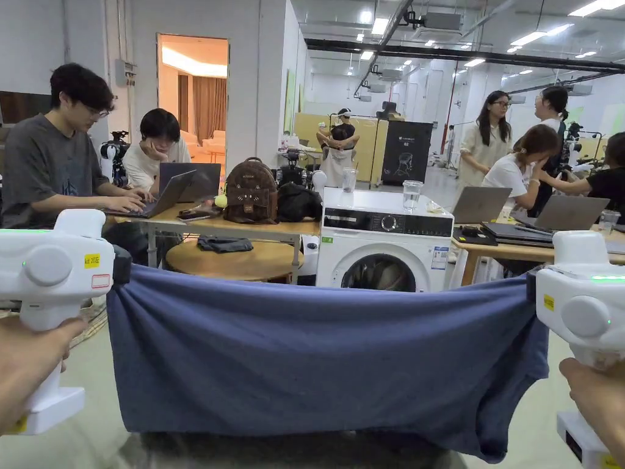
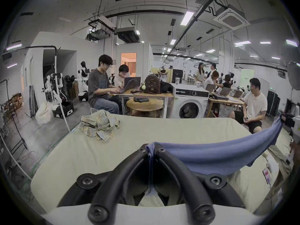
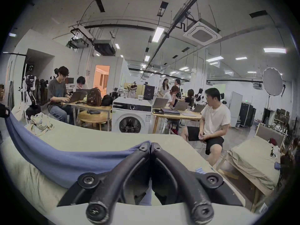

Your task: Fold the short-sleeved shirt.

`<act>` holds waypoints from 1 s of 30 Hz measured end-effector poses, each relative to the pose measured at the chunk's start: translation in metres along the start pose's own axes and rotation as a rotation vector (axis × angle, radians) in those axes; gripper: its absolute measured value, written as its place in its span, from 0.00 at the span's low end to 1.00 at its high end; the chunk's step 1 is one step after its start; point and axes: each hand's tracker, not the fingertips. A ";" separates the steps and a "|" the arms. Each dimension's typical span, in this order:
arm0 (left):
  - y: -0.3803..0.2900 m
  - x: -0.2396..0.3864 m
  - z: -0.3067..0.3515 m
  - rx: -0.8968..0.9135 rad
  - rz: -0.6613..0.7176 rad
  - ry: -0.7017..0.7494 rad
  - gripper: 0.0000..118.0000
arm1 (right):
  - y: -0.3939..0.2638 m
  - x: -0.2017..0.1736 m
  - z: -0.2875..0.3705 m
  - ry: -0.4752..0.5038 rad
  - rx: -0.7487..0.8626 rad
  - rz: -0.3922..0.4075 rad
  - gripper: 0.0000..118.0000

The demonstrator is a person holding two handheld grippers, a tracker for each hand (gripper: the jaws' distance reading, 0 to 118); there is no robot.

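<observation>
Shirt: blue short-sleeved shirt point(image 1: 323, 354) hangs in the air, stretched wide between the two grippers, its top edge sagging a little in the middle and one lower corner drooping at the right.
Below it: pale green bed point(image 2: 146, 134) lies under the shirt, seen in both gripper views (whether the cloth's lower edge touches the cover cannot be told).
On the bed: crumpled plaid garment point(image 2: 100, 125) lies at the far left corner, well apart from the shirt.
Behind: white washing machine point(image 1: 384, 247) stands beyond the bed; a wooden table point(image 1: 244, 225) with a brown backpack point(image 1: 250, 192) and laptops is left of it, with people seated at it.
In the way: the raised shirt hides the bed from the head view.
Left gripper point(image 2: 151, 147): jaws clamped together on a bunched top corner of the shirt, blue cloth pinched between the tips.
Right gripper point(image 3: 150, 145): jaws closed tight on the opposite top corner, the cloth trailing off to its left.
</observation>
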 end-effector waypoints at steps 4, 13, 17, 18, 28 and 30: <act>-0.033 -0.006 0.021 -0.026 -0.005 -0.016 0.00 | -0.025 -0.001 0.022 0.022 -0.045 0.015 0.00; -0.128 -0.033 0.053 -0.152 0.121 -0.056 0.00 | -0.100 -0.011 0.054 0.081 -0.215 0.069 0.00; -0.172 -0.037 0.062 -0.227 0.142 -0.063 0.00 | -0.133 -0.017 0.063 0.119 -0.320 0.093 0.00; -0.182 -0.037 0.064 -0.241 0.143 -0.065 0.00 | -0.141 -0.019 0.068 0.118 -0.334 0.089 0.00; -0.256 -0.039 0.037 -0.517 0.098 -0.043 0.00 | -0.222 -0.025 0.054 0.137 -0.600 0.128 0.00; -0.264 -0.040 0.028 -0.550 0.099 -0.023 0.00 | -0.242 -0.025 0.049 0.133 -0.621 0.139 0.00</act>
